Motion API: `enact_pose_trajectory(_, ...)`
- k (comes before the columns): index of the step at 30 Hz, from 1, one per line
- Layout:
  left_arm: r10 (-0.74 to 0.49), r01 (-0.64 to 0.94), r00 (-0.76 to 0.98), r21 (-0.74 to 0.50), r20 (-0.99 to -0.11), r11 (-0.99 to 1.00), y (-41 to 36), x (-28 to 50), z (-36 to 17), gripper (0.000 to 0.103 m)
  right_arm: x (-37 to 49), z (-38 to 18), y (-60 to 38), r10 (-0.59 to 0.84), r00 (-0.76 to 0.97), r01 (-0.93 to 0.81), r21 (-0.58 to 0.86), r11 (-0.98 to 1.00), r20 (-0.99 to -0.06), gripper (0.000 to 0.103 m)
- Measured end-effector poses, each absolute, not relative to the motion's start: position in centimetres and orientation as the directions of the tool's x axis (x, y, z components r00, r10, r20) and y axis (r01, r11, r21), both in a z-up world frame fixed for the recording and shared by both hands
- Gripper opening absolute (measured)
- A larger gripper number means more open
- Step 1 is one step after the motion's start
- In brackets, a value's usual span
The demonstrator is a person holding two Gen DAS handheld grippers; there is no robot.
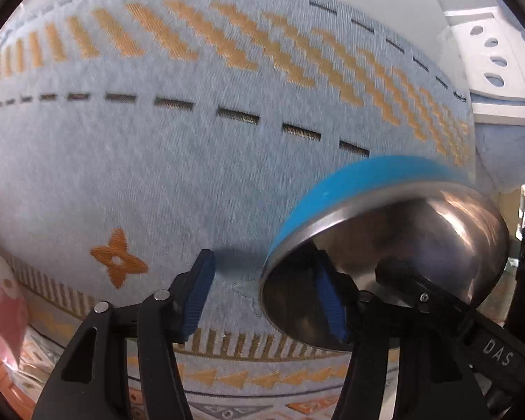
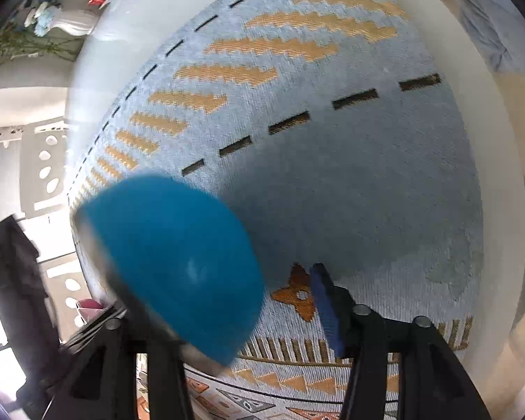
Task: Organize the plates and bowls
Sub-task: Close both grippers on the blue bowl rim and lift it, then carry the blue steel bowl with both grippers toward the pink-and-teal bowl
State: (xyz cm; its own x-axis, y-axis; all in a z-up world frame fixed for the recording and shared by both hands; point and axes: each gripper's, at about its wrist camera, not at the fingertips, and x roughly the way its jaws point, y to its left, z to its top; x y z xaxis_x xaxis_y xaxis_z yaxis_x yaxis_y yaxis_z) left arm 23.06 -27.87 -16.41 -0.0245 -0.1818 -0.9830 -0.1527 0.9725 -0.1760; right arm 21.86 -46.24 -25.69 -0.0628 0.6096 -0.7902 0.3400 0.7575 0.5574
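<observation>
Tilted at lower right over pale blue, orange-patterned woven cloth [image 1: 157,182]: blue-sided steel bowl [image 1: 385,245]. Left claw [image 1: 262,262] released, astride its rim. Right claw [image 2: 241,280] released too, visible pad clear.

Bare patterned cloth [image 1: 157,182] lies open ahead of the left tongs [image 1: 266,297]. The tilted blue bowl [image 1: 385,245] blocks their right side, and crowds the right tongs' [image 2: 248,301] left side.
</observation>
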Motion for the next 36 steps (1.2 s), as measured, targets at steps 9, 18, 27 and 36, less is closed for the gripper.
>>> enact_pose_trajectory(9, -0.168, -0.116, -0.016, -0.165, -0.986, 0.98, -28.6, 23.9, -16.6, 0.06, 21.5, -25.3, -45.8, 0.623, -0.023, 0.323, 0.584, 0.745, -0.782, 0.059)
enact_pose_trajectory(18, -0.143, -0.057, 0.01, -0.143, -0.99, 0.988, -29.9, 23.5, -16.7, 0.069, 20.6, -25.4, -46.9, 0.635, 0.013, 0.33, 0.602, 0.727, -0.773, 0.058)
enact_pose_trajectory(27, -0.143, -0.062, 0.014, -0.143, -0.99, 0.988, -30.0, 23.1, -16.4, 0.069, 21.0, -25.3, -46.5, 0.631, 0.0, 0.328, 0.596, 0.733, -0.776, 0.057)
enact_pose_trajectory(36, -0.146, -0.049, -0.003, -0.146, -0.989, 0.988, -29.7, 23.2, -16.3, 0.068, 21.0, -25.2, -46.5, 0.623, -0.006, 0.325, 0.588, 0.741, -0.782, 0.056)
